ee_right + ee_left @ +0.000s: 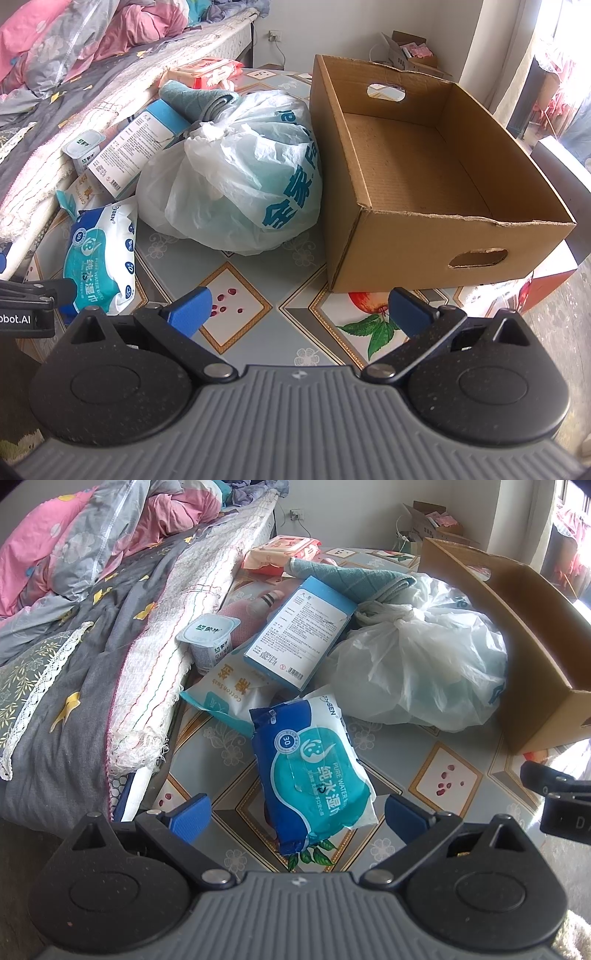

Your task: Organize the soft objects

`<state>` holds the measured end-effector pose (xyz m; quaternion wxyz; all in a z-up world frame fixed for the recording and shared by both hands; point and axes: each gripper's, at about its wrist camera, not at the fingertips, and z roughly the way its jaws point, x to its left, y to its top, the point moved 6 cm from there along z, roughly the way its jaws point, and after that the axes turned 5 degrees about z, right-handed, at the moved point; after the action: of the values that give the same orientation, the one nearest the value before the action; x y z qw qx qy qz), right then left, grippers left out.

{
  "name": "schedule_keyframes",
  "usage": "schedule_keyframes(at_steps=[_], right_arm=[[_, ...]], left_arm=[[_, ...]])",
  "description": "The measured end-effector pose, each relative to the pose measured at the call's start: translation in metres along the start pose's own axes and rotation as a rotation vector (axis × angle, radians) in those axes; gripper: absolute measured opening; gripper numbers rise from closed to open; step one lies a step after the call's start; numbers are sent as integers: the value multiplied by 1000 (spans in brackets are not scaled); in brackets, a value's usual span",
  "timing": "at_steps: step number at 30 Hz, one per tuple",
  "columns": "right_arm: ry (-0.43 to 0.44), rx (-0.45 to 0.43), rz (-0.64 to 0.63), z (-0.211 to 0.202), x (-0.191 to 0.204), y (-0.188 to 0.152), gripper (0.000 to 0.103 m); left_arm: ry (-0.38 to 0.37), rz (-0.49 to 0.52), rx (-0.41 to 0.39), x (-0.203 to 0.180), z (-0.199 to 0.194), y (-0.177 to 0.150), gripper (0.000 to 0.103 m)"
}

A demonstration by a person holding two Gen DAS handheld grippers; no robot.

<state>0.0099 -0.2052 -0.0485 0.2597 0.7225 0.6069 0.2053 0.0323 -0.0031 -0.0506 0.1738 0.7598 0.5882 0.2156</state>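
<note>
Sitting beside knotted plastic bag, cardboard box holds nothing.

A yogurt cup stands against the bed, just beside a blue and white carton. In the far corner sits a small open box, with a wall socket left of it.

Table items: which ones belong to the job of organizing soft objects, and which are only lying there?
Belong to the job:
wet wipes pack
tied plastic bag
teal towel
cotton swab pack
cardboard box, empty

Lying about:
yogurt cup
blue carton
</note>
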Motion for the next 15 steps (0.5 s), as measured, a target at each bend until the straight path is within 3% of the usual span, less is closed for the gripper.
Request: schedule_keyframes(at_steps=[15], right_arm=[[-4, 4, 3, 2, 0, 0, 102]], left_arm=[[-3, 1, 6, 0, 4, -3, 101]])
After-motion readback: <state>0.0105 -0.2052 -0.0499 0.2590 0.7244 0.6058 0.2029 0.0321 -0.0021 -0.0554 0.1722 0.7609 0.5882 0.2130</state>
